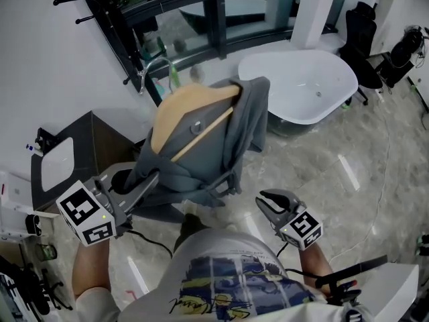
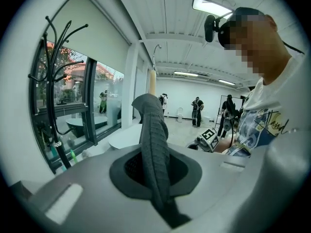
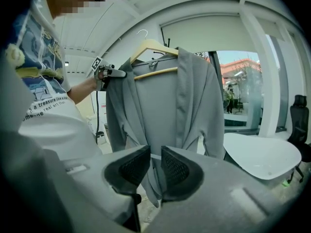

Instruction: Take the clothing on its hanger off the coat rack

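A grey garment [image 1: 248,119] hangs on a wooden hanger [image 1: 184,106] in mid-air in front of me, away from the black coat rack [image 1: 107,12] at the upper left. My left gripper [image 1: 153,178] is shut on a fold of the garment's grey cloth [image 2: 154,144], which runs up between its jaws. In the left gripper view the coat rack [image 2: 53,81] stands by the window. In the right gripper view the garment [image 3: 194,106] and hanger [image 3: 150,46] hang straight ahead. My right gripper [image 1: 268,202] is lower right, apart from the garment; its jaws stand a narrow gap apart, nothing between them [image 3: 154,166].
A white bathtub [image 1: 301,79] stands behind the garment by the dark-framed window. A dark cabinet with a white basin [image 1: 80,146] is at the left. Black chairs [image 1: 362,25] stand at the back right. Several people [image 2: 197,111] stand far off in the room.
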`<move>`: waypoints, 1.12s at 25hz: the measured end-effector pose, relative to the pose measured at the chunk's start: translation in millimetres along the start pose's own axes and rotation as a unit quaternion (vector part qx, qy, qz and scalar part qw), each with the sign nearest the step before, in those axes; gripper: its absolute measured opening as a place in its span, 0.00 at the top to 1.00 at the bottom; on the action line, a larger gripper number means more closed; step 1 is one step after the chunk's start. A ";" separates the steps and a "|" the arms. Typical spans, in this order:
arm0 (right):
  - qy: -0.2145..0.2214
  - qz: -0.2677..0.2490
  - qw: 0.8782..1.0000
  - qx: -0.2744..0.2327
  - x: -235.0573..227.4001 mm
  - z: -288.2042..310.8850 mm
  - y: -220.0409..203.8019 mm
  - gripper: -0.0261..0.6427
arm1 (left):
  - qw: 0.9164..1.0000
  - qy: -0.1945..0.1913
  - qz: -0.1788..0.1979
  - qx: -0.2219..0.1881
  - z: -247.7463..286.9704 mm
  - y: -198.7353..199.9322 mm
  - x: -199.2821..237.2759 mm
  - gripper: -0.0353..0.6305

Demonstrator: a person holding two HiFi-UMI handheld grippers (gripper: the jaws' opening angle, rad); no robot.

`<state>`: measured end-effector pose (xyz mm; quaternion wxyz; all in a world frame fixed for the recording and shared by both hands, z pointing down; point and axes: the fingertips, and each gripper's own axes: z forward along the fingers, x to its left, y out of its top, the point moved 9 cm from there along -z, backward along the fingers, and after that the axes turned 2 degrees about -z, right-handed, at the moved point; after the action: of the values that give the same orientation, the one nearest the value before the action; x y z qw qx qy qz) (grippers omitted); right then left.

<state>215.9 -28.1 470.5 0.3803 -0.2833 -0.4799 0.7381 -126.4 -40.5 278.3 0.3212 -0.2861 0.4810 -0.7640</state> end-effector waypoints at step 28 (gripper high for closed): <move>0.008 -0.036 0.999 -0.001 7.8 8.3 11.8 0.96 | 0.999 -0.037 0.026 0.005 2.9 -2.3 -34.3 0.95</move>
<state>201.7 -28.6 462.4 0.4103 -0.2720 -0.4879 0.7209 -103.1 -15.0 277.0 0.3603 -0.3002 0.4720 -0.7465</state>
